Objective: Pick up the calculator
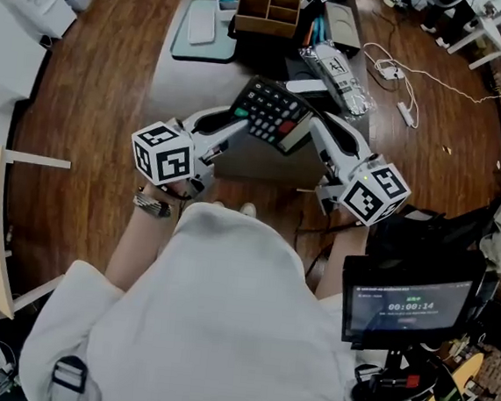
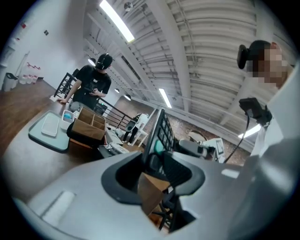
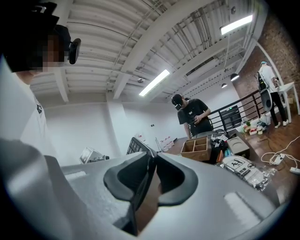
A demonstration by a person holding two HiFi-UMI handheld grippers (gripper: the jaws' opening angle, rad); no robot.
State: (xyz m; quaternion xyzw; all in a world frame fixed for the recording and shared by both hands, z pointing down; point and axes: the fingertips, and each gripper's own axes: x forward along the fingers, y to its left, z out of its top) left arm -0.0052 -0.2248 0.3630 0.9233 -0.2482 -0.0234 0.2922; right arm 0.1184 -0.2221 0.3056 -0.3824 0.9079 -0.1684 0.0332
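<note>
The left gripper (image 1: 239, 122) clamps the calculator (image 1: 272, 111) by its left edge, jaws partly apart. The right gripper (image 1: 313, 128) pinches the right edge more narrowly. The calculator hangs between them, above the table (image 1: 169, 82).

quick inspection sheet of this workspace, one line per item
surface: grey table, near end bare
job's things: black keypad calculator, tilted, held off the table
clutter: teal tray, wooden compartment box, silvery packet, all at the table's far end
grippers: left gripper and right gripper each clamped on one edge of the calculator
cables: white cable loose on the wood floor, right of the table
surroundings: lit screen at lower right; person in black beyond the table
</note>
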